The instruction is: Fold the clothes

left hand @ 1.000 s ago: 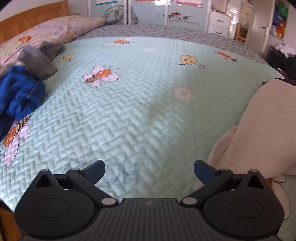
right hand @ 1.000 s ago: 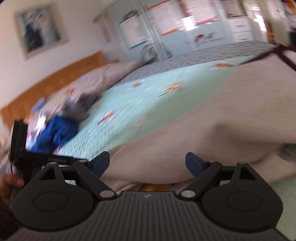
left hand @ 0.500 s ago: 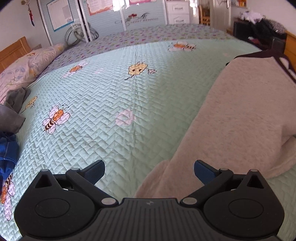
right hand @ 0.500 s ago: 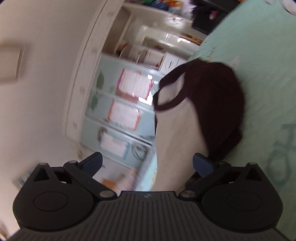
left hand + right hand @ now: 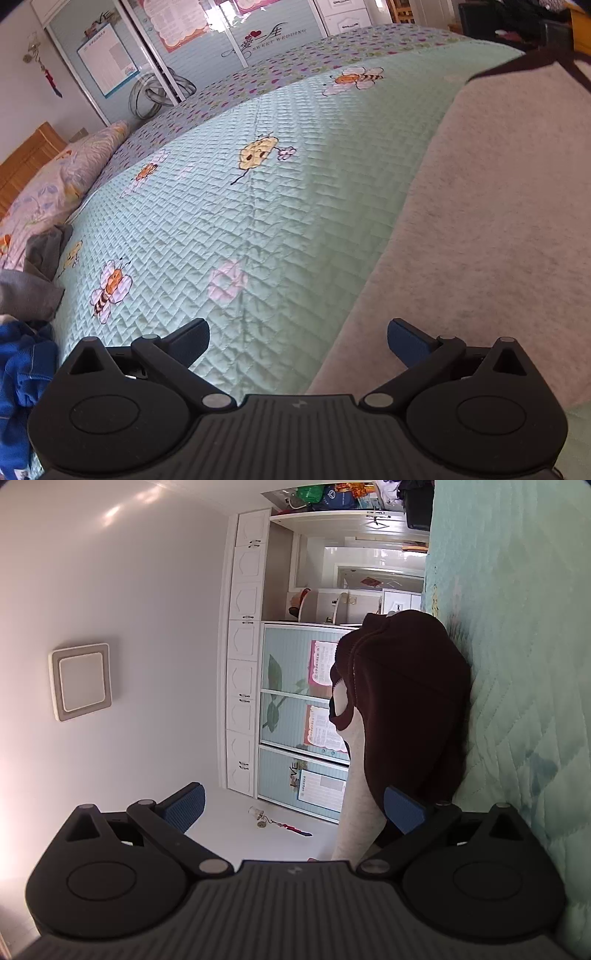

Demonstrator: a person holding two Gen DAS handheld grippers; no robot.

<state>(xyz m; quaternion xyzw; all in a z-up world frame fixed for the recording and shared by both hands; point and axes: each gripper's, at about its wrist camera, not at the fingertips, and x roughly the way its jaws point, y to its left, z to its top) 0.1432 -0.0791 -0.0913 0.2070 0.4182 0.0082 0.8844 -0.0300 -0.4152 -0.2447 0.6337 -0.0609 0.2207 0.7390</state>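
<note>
Lining up for the first fold, both grippers hang wide open and empty over the beige garment (image 5: 491, 221) spread flat on the bed (image 5: 258, 221): left gripper (image 5: 298, 338) at its near edge, right gripper (image 5: 293, 805) beside its dark-brown sleeve (image 5: 410, 709), each probably needing to close on an edge next.

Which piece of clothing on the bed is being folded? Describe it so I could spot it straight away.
Look at the big bed with the mint-green quilt printed with cartoon bees. On its right side lies a beige top, spread out flat. Unlike the crumpled blue and grey clothes near the pillow, it is pale with dark brown trim.
</note>
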